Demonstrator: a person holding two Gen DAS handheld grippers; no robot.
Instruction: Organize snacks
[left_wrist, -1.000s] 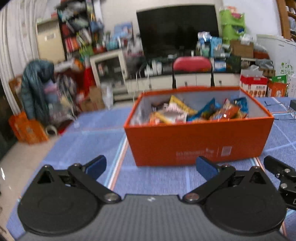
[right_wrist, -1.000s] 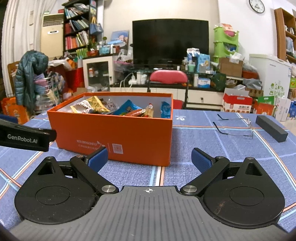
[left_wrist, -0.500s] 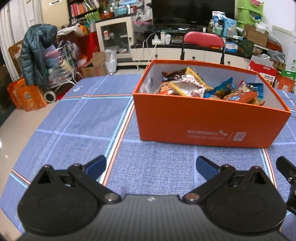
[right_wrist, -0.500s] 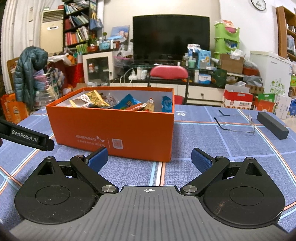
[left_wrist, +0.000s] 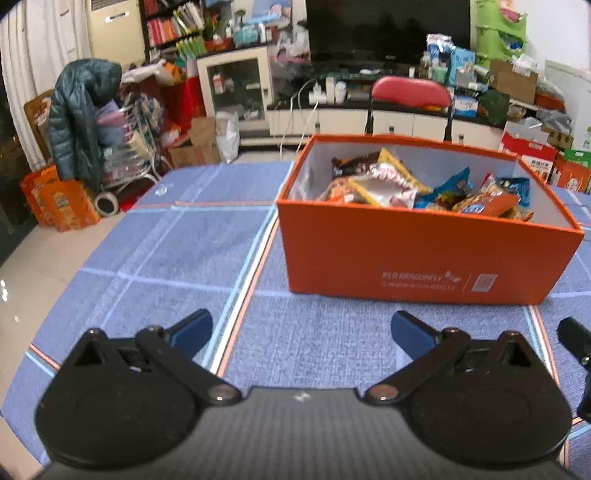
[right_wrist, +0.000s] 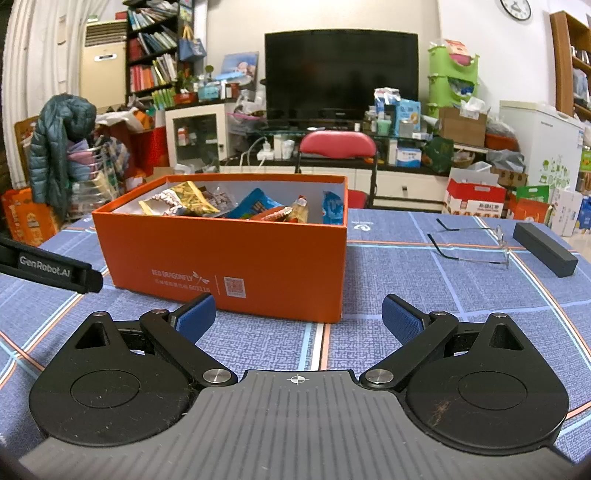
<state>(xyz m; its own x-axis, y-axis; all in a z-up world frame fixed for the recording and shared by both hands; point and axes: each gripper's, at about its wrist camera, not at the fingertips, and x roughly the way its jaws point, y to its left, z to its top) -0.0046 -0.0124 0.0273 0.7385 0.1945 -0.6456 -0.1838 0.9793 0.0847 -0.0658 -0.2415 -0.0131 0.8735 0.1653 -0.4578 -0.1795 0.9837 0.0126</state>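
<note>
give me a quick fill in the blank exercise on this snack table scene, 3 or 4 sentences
1. The snack packets lie inside an open box coloured ____.
2. In the right wrist view, the pair of ____ rests on the tablecloth between the box and the black case.
3. Both the left gripper and the right gripper have their jaws ____ and hold nothing.
4. The chair behind the table has a backrest coloured ____.

Missing words: orange; glasses; open; red

one orange box (right_wrist: 236, 266), perhaps eight snack packets (right_wrist: 184, 201)
</note>
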